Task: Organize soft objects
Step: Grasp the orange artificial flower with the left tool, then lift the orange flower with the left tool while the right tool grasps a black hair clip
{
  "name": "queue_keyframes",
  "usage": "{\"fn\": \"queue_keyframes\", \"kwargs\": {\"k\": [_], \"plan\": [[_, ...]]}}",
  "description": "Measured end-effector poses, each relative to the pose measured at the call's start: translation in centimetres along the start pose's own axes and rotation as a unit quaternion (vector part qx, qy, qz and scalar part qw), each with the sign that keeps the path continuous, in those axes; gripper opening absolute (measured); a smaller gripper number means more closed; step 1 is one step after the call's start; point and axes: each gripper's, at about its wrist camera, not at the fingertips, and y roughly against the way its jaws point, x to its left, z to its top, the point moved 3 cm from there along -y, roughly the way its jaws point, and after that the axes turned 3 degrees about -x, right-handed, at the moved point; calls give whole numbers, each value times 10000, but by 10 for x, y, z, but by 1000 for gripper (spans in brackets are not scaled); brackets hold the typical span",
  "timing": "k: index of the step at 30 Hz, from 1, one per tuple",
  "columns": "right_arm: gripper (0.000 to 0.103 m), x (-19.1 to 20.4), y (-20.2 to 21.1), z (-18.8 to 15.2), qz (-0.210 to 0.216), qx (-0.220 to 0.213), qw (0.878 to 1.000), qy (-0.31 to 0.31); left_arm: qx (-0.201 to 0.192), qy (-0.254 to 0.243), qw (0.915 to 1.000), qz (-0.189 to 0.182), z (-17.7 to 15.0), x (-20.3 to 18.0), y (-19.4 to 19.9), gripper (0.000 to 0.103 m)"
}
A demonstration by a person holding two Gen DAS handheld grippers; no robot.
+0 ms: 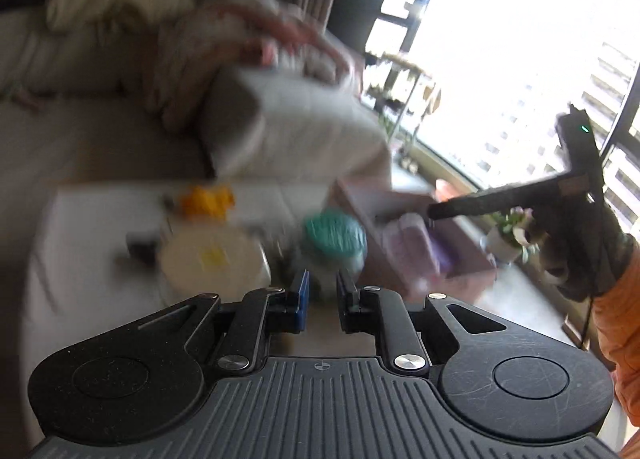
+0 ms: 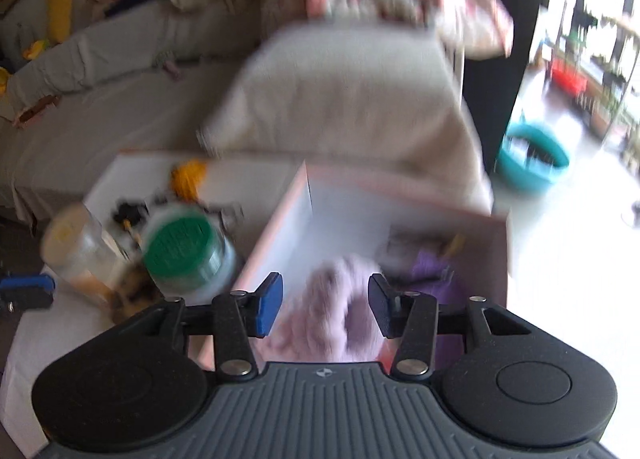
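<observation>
Hovering over a pink box [image 2: 400, 195], the right gripper [image 2: 322, 305] has its jaws spread wide with nothing between them; a fluffy lilac soft object [image 2: 340, 315] lies below the gap, inside the box near its front wall, and a purple soft item [image 2: 434, 269] sits just beside it toward the box's right side. Both views are heavily blurred, so fine detail cannot be made out. The left gripper [image 1: 322, 299] shows a narrow gap between its jaws and grips nothing. It hangs above the white table [image 1: 92, 219], where a green-lidded jar [image 1: 334, 235] stands just beside the box's left wall. A cream-lidded container [image 1: 214, 259] stands near the jar, closer to the table's left edge, and a small yellow object [image 1: 208, 201] lies toward the table's far edge. Beyond that edge sits a pale sofa armrest [image 2: 348, 99].
</observation>
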Motion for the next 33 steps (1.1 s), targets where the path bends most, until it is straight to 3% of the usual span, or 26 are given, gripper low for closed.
{"fn": "queue_keyframes", "kwargs": {"k": [4,7,10,12,15,20,23,29,33], "plan": [[68,14,43,48,224,-850,9959,-233,-275,5,9994,193,60,28,2,16],[71,28,55,86,576,-1220,9899,-434,208,4,9992,350,94,48,-33,16],[71,41,45,114,905,-1176,9876,-508,914,-28,9955,244,110,57,-82,17],[71,48,35,119,1042,-1089,9877,-426,1313,-452,9900,265,111,53,-117,17],[71,51,17,114,1192,-875,9887,-235,1876,-1163,9748,332,101,48,-170,19],[71,34,-6,89,1164,-483,9919,-185,2617,-1468,9526,494,79,64,-232,20],[71,19,-14,83,1005,-389,9940,-160,2837,-1443,9459,631,71,80,-253,20],[71,10,-39,81,1045,-173,9940,-255,2905,-1208,9473,609,73,98,-266,21],[71,19,-50,83,1161,-86,9929,-256,2935,-1685,9392,574,68,87,-266,36]]}}
